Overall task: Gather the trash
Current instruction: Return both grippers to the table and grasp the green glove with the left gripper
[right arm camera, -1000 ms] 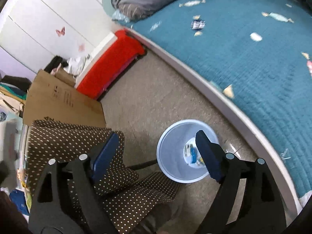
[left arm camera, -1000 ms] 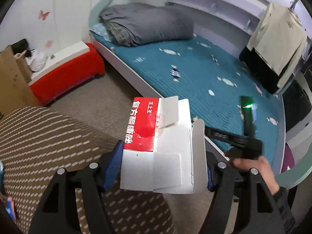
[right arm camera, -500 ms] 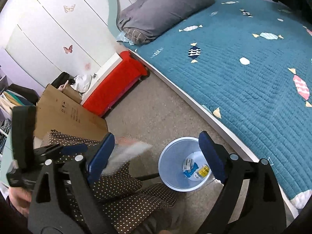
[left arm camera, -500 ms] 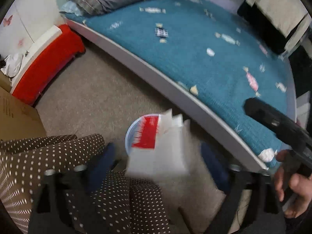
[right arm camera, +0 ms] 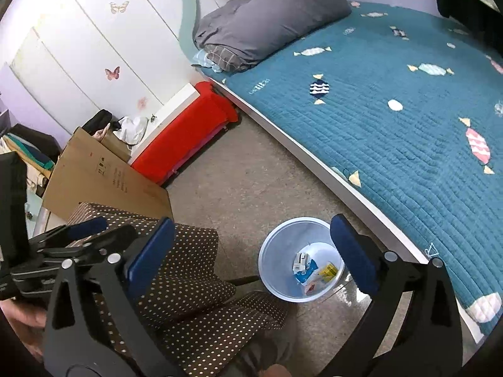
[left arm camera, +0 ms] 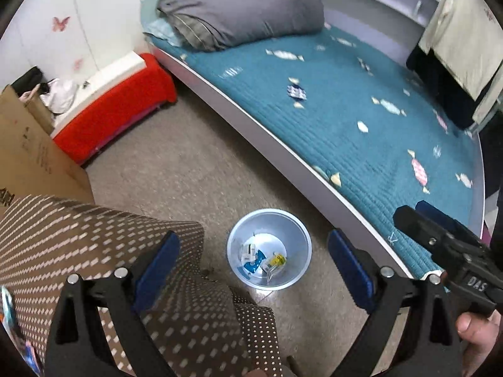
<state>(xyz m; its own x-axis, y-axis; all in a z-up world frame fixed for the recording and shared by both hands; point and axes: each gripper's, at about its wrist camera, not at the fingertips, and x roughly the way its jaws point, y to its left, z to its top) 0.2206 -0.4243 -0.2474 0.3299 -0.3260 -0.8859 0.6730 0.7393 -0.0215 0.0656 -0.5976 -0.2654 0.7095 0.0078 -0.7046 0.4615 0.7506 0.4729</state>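
clear: floor (left arm camera: 201, 163) | blocking: bed (left arm camera: 361, 144), dotted cushion (left arm camera: 94, 251), bin (left arm camera: 242, 238)

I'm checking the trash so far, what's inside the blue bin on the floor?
Inside the blue bin lie a blue-and-white wrapper, a yellow packet and small white scraps. Anything beneath them is covered.

The bin (left arm camera: 269, 245) looks like thin pale-blue plastic, smooth and faintly glossy, with crumpled paper and shiny printed wrappers (left arm camera: 262, 259) at the bottom. The floor (left arm camera: 195, 169) is a speckled, hard, matt surface, shining only beside the bin. The bedspread (left arm camera: 361, 119) is teal quilted cloth, ribbed with stitch lines; the folded grey duvet (left arm camera: 242, 15) is soft matt fabric. The chair cover (left arm camera: 94, 245) is brown dotted cloth. The box (right arm camera: 107, 176) is plain brown cardboard. The gripper pads (right arm camera: 353, 254) are matt blue rubbery pieces on black plastic arms with metal screws.
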